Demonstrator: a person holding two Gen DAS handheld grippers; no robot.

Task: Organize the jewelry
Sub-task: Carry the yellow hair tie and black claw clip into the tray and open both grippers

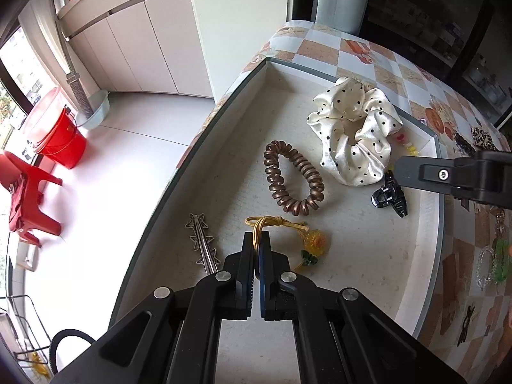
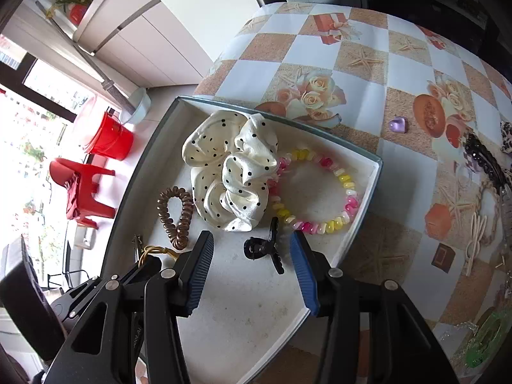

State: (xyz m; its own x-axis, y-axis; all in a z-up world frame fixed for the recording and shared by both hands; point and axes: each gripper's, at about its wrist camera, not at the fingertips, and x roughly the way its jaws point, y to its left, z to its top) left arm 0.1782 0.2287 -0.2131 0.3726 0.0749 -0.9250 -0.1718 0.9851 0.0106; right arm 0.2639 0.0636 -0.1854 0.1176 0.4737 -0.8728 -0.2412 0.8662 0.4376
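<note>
A shallow white tray (image 1: 432,217) (image 2: 355,233) holds a polka-dot scrunchie (image 1: 355,134) (image 2: 230,169), a brown coil hair tie (image 1: 291,182) (image 2: 176,214), a star hair clip (image 1: 203,243), a black claw clip (image 1: 390,196) (image 2: 264,249) and a pink-yellow bead bracelet (image 2: 320,188). My left gripper (image 1: 257,240) is shut on the yellow hair tie with a flower charm (image 1: 288,233) inside the tray. My right gripper (image 2: 252,252) is open around the black claw clip, just above the tray floor.
More jewelry lies on the patterned tablecloth at the right: a purple heart bead (image 2: 398,124), a cream hair clip (image 2: 475,236), a green piece (image 2: 486,336). A red bucket (image 1: 60,140) and red stool (image 1: 25,192) stand on the floor left.
</note>
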